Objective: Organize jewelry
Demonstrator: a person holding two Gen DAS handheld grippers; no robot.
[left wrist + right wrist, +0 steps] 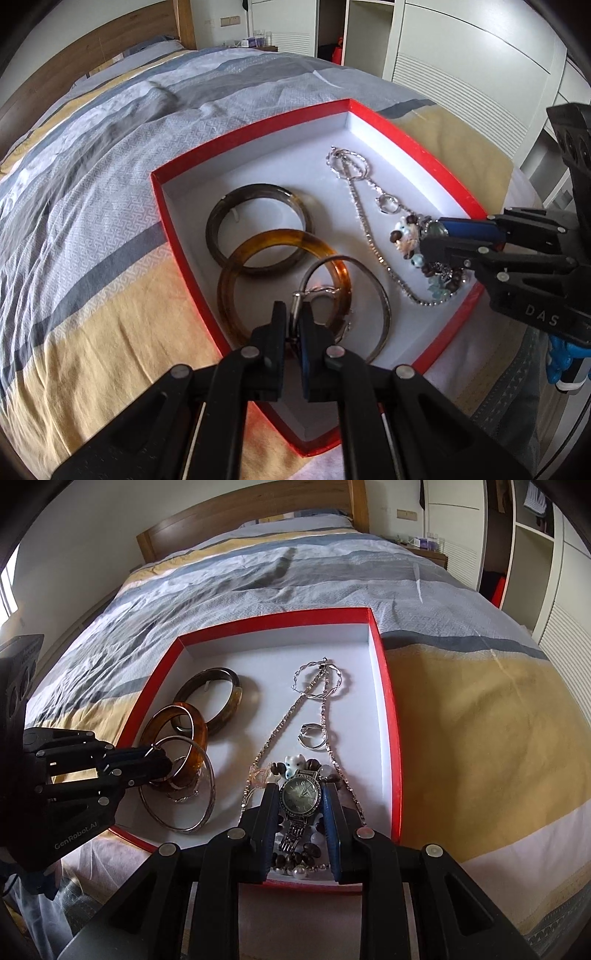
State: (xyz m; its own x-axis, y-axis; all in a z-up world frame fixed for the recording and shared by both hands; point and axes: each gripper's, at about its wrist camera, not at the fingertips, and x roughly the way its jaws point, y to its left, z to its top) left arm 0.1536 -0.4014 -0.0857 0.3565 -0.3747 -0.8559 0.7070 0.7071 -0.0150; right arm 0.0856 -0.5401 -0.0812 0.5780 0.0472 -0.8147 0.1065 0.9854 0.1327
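1. Risk, I'd say: the watch (pixel 300 794) sits on a bead pile, so lifting could drag beads or the chain (pixel 334 755) along
2. Right claw (pixel 301 801) pinches the watch near the red box's (pixel 391 738) front edge
3. Left claw (pixel 293 314) is nearly closed on a thin silver hoop (pixel 345 295) near the box's front-left corner

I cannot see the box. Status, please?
Left gripper shut on thin ring. Right gripper around watch. Beads crowd it.

Home bedroom: bed (pixel 332 576), wooden headboard (pixel 240 513), wardrobe (pixel 461 48).
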